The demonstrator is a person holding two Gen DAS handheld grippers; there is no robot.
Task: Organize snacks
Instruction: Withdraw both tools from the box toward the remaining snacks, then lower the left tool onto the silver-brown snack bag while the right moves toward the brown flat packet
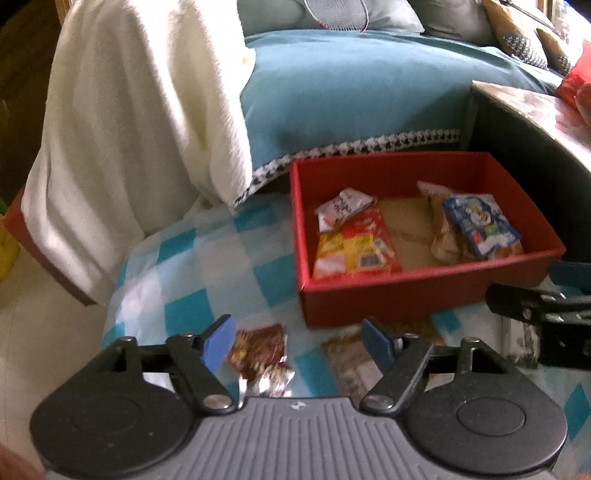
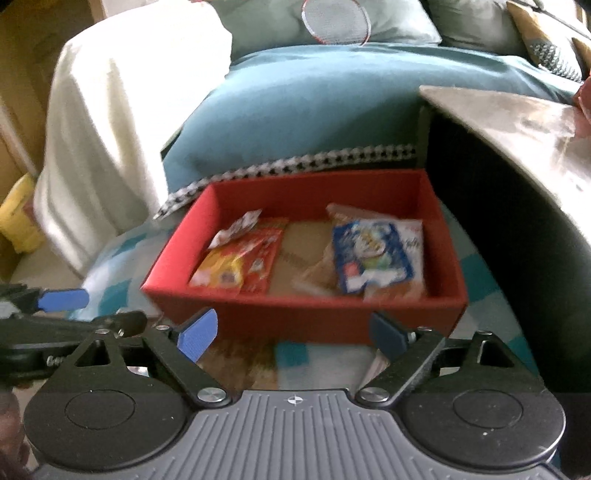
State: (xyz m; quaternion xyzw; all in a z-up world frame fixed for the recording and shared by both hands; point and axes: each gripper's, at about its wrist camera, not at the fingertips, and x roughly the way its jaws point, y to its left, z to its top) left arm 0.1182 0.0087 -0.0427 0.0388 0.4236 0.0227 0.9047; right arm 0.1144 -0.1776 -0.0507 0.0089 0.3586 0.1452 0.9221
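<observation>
A red box (image 1: 424, 295) stands on a blue-and-white checked cloth (image 1: 177, 280). Inside lie a red-and-yellow packet (image 1: 354, 247), a white packet (image 1: 343, 206), a blue packet (image 1: 480, 225) and a tan packet (image 1: 439, 221). My left gripper (image 1: 297, 338) is open above the cloth in front of the box; under it lie a dark red packet (image 1: 258, 350) and a brown packet (image 1: 347, 358). My right gripper (image 2: 293, 334) is open close to the front wall of the box (image 2: 295, 321), over the brown packet (image 2: 240, 362). No packet is held.
A white blanket (image 1: 129, 129) hangs at the left, and a teal cushion (image 1: 351, 92) lies behind the box. A table with a shiny top (image 1: 535, 110) rises at the right. A racket (image 1: 332, 14) lies at the far back. A yellow object (image 2: 18, 218) sits low at the left.
</observation>
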